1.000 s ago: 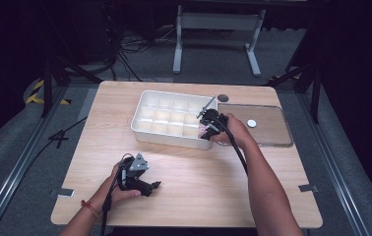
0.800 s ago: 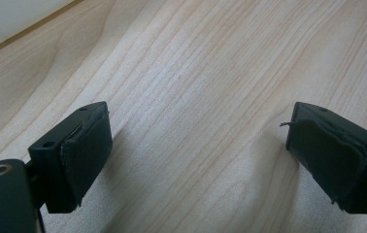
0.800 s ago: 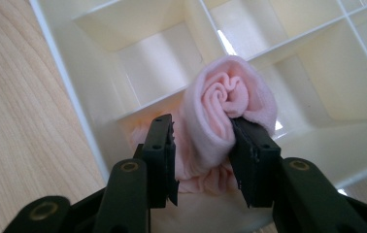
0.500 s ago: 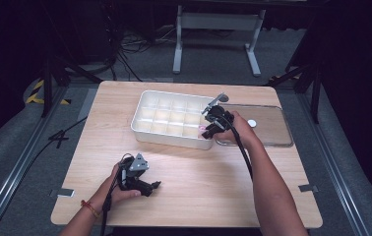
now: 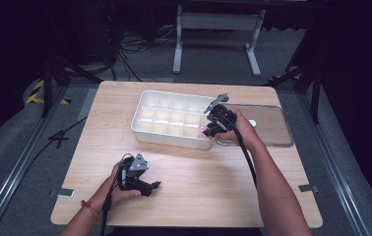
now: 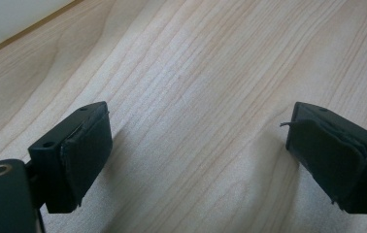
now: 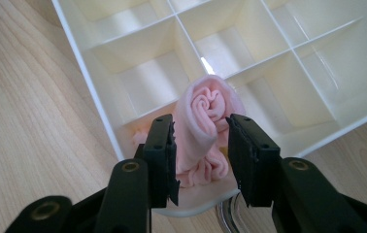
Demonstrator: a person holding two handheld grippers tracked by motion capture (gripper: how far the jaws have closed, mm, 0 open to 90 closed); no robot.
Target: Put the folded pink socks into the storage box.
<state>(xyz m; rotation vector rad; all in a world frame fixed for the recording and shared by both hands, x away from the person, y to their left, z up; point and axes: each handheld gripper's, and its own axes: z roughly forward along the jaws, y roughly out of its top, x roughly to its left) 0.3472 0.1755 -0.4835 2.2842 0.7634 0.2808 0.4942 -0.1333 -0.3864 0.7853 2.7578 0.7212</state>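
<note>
A rolled pink cloth [image 7: 203, 127] stands on end in the corner cell of the white divided tray [image 7: 104, 104], the cell nearest the right gripper [image 7: 200, 145], its spiral top rising above the cell walls and its lower folds bunched on the cell floor. The right gripper's two black jaws stand on either side of the roll; the left-hand jaw lies against the cloth, while a slim gap seems to show at the other, so whether the pads press on it I cannot tell. In the high view a speck of the pink cloth [image 5: 202, 129] shows at the tray's [image 5: 167, 137] near right corner, with the right gripper [image 5: 212, 123] and its hand directly over that corner. Just right of the tray a clear lid [image 5: 272, 129] lies flat on the wooden table [image 5: 199, 172], touching or nearly touching the tray's end. Well in front of the tray, toward the table's near edge, the left gripper [image 5: 147, 187] rests on the wood in the person's hand; its jaws stand wide apart with only bare table [image 6: 196, 97] between them.
</note>
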